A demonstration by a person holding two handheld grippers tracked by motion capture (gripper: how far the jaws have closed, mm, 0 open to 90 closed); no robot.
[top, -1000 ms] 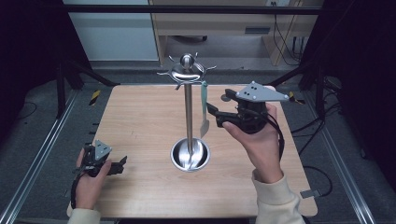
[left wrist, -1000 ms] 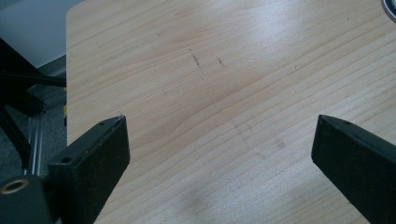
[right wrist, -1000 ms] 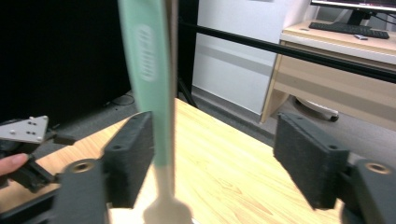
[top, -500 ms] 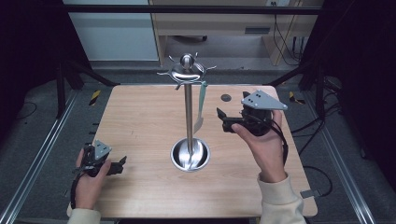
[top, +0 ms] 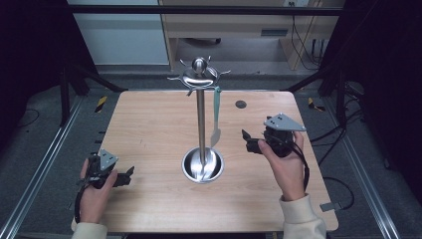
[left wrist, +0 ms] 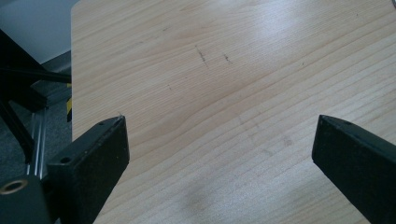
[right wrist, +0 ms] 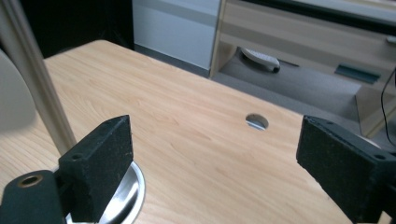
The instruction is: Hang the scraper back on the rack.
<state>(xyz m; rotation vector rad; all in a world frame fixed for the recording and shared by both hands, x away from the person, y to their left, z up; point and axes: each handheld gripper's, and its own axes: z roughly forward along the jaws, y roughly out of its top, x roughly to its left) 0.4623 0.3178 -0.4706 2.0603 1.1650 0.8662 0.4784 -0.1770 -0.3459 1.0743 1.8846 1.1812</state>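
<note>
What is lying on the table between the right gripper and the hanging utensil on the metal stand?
Nothing: in the high view, only bare wood of the table separates the open right gripper from the teal-handled utensil hanging on the stand.

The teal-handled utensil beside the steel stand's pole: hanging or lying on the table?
Hanging. The teal-handled utensil dangles upright from a hook on the steel stand, its pale end above the wooden table.
</note>
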